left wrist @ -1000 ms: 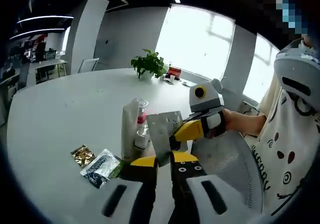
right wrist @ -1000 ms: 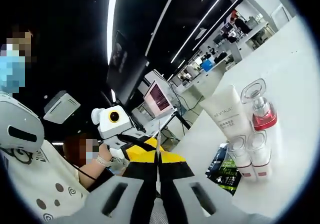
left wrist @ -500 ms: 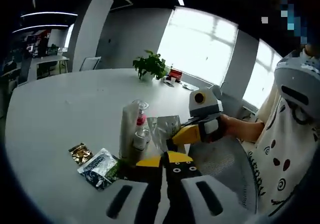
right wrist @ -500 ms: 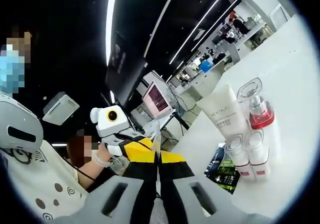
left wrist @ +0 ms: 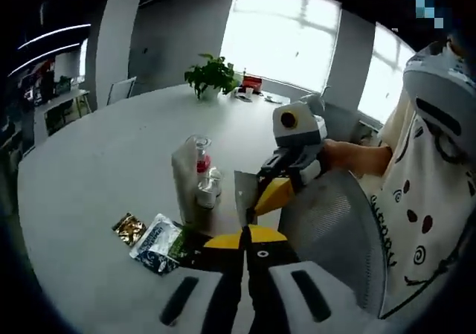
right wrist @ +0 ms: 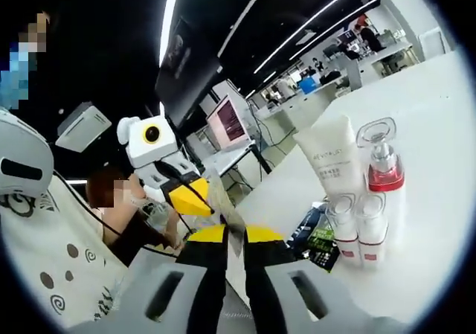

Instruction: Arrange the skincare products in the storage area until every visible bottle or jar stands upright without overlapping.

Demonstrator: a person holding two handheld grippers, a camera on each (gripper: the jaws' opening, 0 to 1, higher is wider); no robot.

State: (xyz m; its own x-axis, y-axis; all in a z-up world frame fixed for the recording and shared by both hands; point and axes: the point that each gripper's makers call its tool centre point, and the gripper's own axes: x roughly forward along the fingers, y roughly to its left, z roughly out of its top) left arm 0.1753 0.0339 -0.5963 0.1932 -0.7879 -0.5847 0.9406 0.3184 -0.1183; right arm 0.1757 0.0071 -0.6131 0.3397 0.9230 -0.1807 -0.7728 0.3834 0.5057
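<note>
The right gripper (left wrist: 249,213) grips a silver sachet (left wrist: 243,194) at the near edge of the white table (left wrist: 97,163); the left gripper (right wrist: 210,193) is closed with nothing visibly between its jaws. On the table the white tube (right wrist: 332,158), the red-collared bottle (right wrist: 384,172) and two small bottles (right wrist: 357,226) stand upright close together, and flat sachets (left wrist: 160,242) lie to their left. To do this well, bring the held sachet down beside the group, on bare table, without knocking the standing bottles
</note>
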